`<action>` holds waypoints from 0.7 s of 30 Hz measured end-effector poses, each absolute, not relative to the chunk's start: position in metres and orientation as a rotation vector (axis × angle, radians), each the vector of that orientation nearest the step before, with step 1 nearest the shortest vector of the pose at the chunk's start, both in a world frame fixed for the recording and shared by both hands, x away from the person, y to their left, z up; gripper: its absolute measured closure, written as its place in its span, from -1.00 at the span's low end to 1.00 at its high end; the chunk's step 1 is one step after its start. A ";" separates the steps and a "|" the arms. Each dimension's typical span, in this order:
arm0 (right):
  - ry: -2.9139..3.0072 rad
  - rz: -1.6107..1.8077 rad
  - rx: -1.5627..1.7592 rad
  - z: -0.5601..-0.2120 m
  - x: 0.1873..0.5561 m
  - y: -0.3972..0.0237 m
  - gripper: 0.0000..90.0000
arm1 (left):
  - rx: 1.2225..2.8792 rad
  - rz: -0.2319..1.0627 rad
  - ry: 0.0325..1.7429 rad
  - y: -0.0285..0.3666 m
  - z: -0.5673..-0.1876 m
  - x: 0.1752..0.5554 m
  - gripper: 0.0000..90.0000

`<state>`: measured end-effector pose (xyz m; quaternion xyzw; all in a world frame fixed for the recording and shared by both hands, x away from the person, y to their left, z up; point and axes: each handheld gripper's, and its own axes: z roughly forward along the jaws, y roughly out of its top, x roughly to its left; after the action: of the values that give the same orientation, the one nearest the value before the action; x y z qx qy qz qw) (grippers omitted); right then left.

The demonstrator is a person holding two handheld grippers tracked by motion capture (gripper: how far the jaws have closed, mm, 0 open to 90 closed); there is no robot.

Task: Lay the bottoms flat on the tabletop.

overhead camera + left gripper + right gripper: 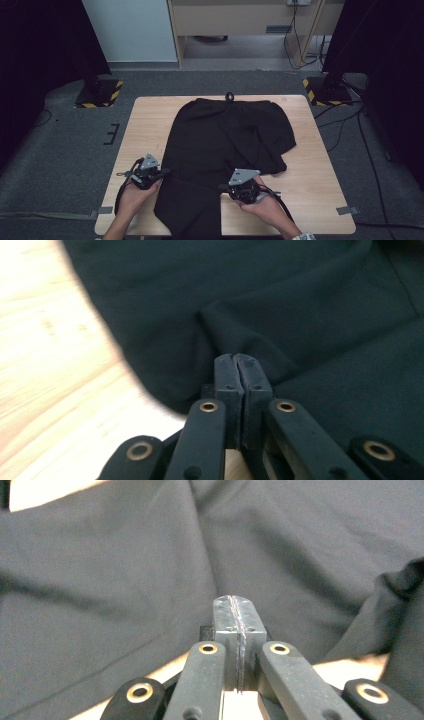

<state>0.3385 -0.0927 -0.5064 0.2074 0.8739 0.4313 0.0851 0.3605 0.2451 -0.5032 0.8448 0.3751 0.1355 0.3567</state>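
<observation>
A black garment (225, 135) lies spread on the light wooden table (145, 120), its near part running to the front edge. My left gripper (167, 173) is at the garment's left edge, held in a hand. In the left gripper view its jaws (239, 360) are pressed together on a puckered fold of the black cloth (300, 290). My right gripper (222, 187) is at the right edge of the garment's near part. In the right gripper view its jaws (235, 602) are shut, and creases in the cloth (125, 555) run to their tips.
Bare wood shows on the left and right sides of the table. A small black ring (229, 96) sits at the far edge. Beyond the table are grey floor, two stand bases with yellow-black tape (97, 94) (327, 91), cables, and a wooden desk (240, 20).
</observation>
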 end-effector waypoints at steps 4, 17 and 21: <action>2.612 1.301 0.623 -0.507 0.340 -0.073 0.35 | 2.237 0.345 0.904 0.239 -0.505 0.348 0.87; 2.701 1.194 0.633 -0.529 0.345 -0.033 0.70 | 2.073 0.520 1.095 0.269 -0.496 0.365 0.38; 2.731 1.183 0.578 -0.526 0.341 -0.039 0.99 | 2.122 0.502 1.167 0.269 -0.511 0.380 0.18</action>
<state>0.3406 -0.0392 -0.5263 0.1903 0.8994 0.3896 0.0547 0.3803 0.2694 -0.5113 0.8105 0.4457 0.1918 0.3280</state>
